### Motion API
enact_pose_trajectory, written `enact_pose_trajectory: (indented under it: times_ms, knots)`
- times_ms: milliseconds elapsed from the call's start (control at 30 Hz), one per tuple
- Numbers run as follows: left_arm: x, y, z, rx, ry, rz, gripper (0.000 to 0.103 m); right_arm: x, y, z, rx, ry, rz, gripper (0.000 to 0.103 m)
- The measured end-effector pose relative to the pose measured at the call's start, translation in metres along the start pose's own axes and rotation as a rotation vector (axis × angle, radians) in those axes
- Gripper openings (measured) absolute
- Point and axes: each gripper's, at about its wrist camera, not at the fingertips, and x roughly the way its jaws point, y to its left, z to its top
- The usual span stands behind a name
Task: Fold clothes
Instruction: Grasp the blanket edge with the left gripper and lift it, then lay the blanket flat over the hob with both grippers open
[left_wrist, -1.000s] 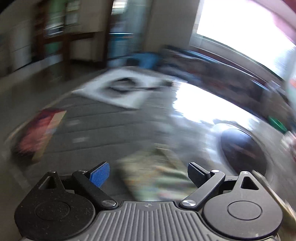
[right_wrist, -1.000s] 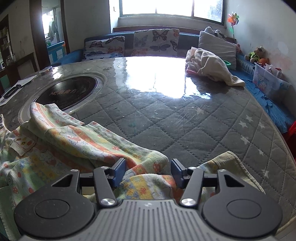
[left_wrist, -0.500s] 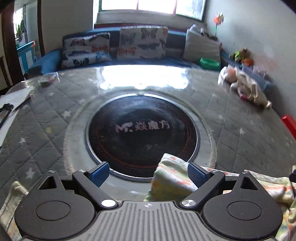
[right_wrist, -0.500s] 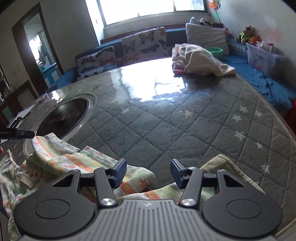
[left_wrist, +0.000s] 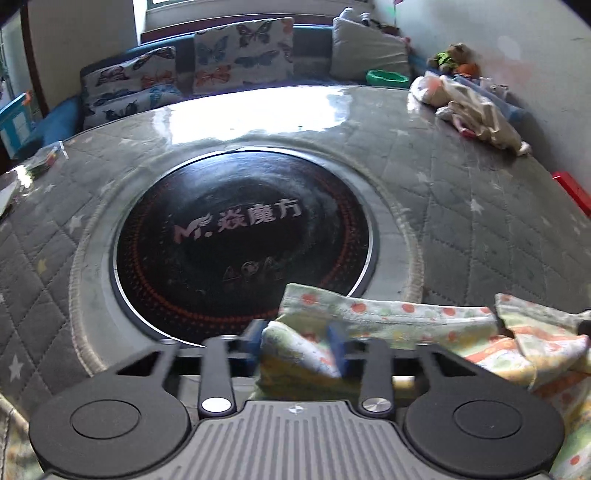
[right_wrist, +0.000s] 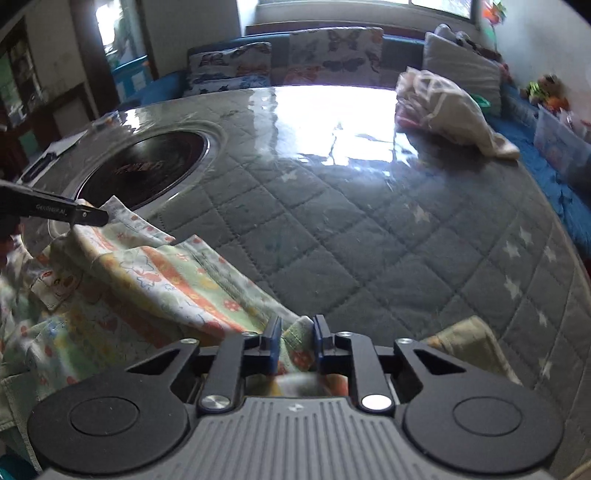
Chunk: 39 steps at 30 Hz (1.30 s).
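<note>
Left tool: pads closed on a fold of the printed garment, at the 6 o'clock rim of the black round hob. Right tool: pads pinched tight on the same garment's edge. Cloth lies bunched along the desk's near edge, 7 to 9 o'clock. Quilted surface bare from 11 to 3 o'clock. Pale clothes heap at 1 o'clock, well apart.

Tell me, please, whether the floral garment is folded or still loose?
Loose: the garment lies rumpled, pinched by the left tongs and right tongs.
</note>
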Motion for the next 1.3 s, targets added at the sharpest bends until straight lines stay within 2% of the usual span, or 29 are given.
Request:
enact_pose_trajectory:
  times_ms: [33,133,300,500,567,733,833,867,900,933,967,1000,1033,1233,1300]
  knots:
    - [0.0,0.002,0.001,-0.006,-0.005,-0.005,0.019,0.0,0.004,0.007,-0.025,-0.011,-0.008,0.01]
    - [-0.003,0.01,0.004,-0.029,-0.031,-0.013,0.014,0.0,0.012,0.025,-0.072,-0.036,-0.021,0.008]
    - [-0.013,0.029,0.014,-0.076,-0.101,0.001,0.013,-0.004,0.03,0.063,-0.181,-0.115,-0.045,0.006]
    - [-0.023,0.055,0.026,-0.137,-0.182,0.023,0.009,0.02,0.071,0.12,-0.315,-0.184,-0.048,0.005]
    - [-0.026,0.07,0.031,-0.167,-0.204,0.041,0.005,0.026,0.081,0.134,-0.336,-0.204,-0.05,0.005]
    - [-0.033,0.109,0.043,-0.241,-0.259,0.085,0.004,0.05,0.112,0.176,-0.366,-0.35,-0.095,0.005]
    - [-0.037,0.133,0.05,-0.286,-0.292,0.112,0.006,0.069,0.119,0.192,-0.358,-0.37,-0.113,0.007]
    - [-0.034,0.132,0.049,-0.276,-0.281,0.119,0.008,0.086,0.121,0.199,-0.357,-0.315,-0.145,0.01]
    - [-0.029,0.128,0.048,-0.26,-0.265,0.125,0.011,0.093,0.117,0.199,-0.342,-0.295,-0.155,0.019]
    - [-0.024,0.125,0.047,-0.244,-0.249,0.131,0.021,0.1,0.113,0.2,-0.326,-0.275,-0.165,0.027]
    - [-0.019,0.122,0.045,-0.228,-0.233,0.138,0.032,0.108,0.109,0.2,-0.311,-0.254,-0.175,0.028]
    - [-0.014,0.119,0.044,-0.211,-0.217,0.144,0.052,0.11,0.102,0.197,-0.294,-0.236,-0.155,0.028]
    - [-0.009,0.116,0.042,-0.195,-0.201,0.15,0.057,0.112,0.096,0.194,-0.277,-0.218,-0.136,0.031]
    - [0.02,0.093,0.032,-0.092,-0.118,0.187,0.057,0.116,0.08,0.169,-0.258,-0.101,-0.032,0.037]
    - [0.024,0.085,0.029,-0.062,-0.115,0.192,0.055,0.117,0.079,0.162,-0.256,-0.068,0.0,0.038]
